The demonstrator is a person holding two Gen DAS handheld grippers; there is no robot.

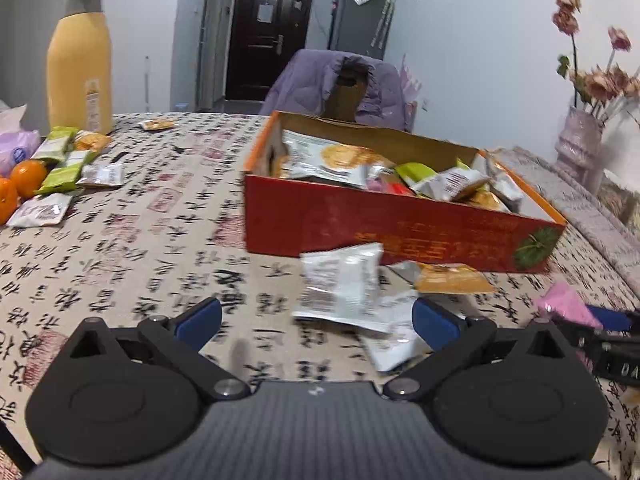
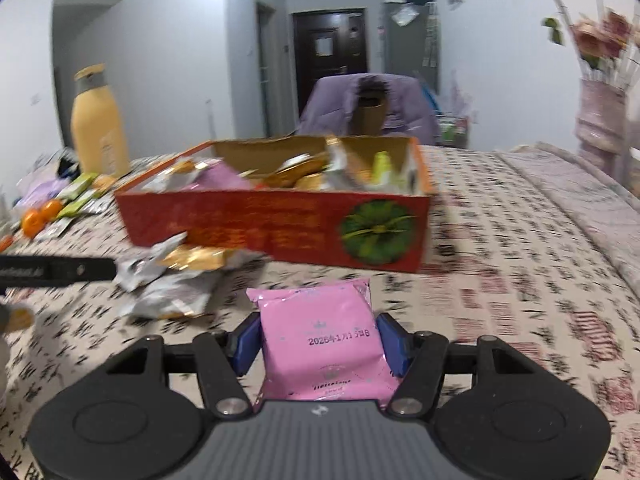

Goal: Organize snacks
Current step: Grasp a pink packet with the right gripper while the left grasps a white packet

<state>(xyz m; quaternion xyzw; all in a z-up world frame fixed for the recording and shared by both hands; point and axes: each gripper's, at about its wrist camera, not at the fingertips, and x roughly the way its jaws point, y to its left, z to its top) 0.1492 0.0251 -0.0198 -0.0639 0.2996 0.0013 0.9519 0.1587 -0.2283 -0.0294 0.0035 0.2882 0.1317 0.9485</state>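
Right wrist view, pink snack packet (image 2: 320, 344) clenched between right gripper (image 2: 320, 344) jaws.

A lived-in room of a home is shown. A table (image 1: 120, 248) is covered with a cloth printed in black calligraphy, and a purple jacket (image 1: 304, 80) is draped over a chair behind it. A dark front door (image 1: 268, 36) is seen at the end of a short hallway, with a grey fridge (image 1: 360, 16) beside it. Dried pink flowers (image 1: 600, 76) are kept in a vase (image 1: 580, 140) by the white wall. A tall yellow bottle (image 1: 80, 60), oranges (image 1: 24, 184) and loose snack packets (image 1: 60, 160) are scattered on the cloth, and a red cardboard box (image 1: 380, 228) filled with packets is set in the middle.
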